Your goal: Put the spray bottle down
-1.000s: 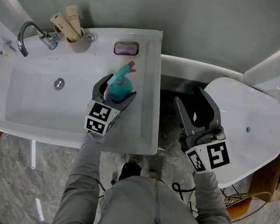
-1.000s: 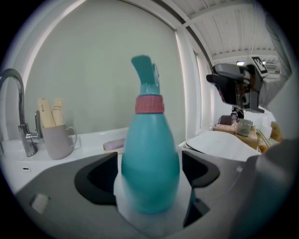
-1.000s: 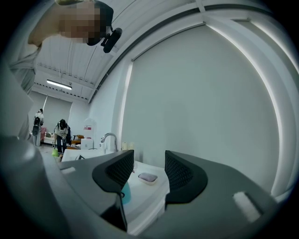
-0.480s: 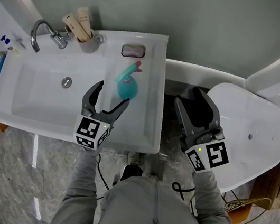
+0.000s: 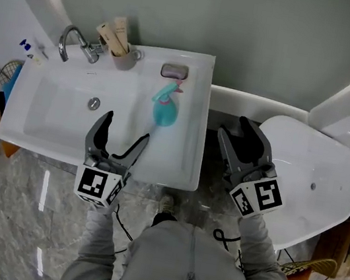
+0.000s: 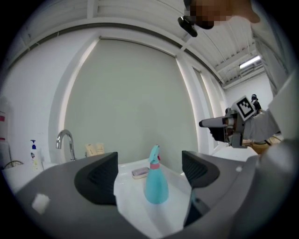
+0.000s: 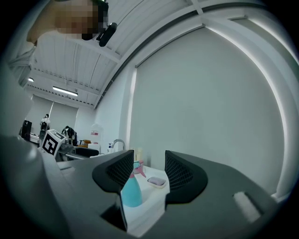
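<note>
Left gripper wide open and empty, spray bottle parked on the sink.

It stands upright on the right-hand ledge, just ahead of your left jaws and slightly to their right, not touching. Your left's nearer than the right gripper, which is open and empty too. Teal body and head, pink collar. Looks put down to me.

Grey sleeves, black claws, marker cubes
</note>
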Demonstrator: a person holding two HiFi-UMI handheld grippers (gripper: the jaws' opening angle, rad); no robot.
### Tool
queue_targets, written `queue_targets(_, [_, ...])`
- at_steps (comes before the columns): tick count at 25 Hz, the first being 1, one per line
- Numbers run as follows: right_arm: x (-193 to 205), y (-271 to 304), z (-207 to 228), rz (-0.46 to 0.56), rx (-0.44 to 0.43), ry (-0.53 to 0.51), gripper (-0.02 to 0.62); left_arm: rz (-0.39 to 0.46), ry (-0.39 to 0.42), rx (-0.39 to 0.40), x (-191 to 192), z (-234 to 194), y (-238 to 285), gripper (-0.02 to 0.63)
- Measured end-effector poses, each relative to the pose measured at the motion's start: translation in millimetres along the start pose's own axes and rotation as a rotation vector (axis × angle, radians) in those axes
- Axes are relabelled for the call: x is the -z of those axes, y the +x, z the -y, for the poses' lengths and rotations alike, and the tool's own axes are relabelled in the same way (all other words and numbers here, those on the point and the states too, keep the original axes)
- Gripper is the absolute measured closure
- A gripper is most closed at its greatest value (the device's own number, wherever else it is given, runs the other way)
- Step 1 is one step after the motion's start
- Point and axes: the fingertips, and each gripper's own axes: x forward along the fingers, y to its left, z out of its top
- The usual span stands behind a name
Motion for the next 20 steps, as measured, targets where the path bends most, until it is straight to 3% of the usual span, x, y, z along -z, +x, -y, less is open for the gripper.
queue_targets(7, [-1,-21,-6,-0.017,-0.010,0.000,0.389,0.039,0.028,-0.053,-33,11,-34,0.152])
queue_targets(20, [2,-57,-16,-0.034,-0.003,0.005,0.390,0.062,0.025,-0.072,-48,38,-70,0.152])
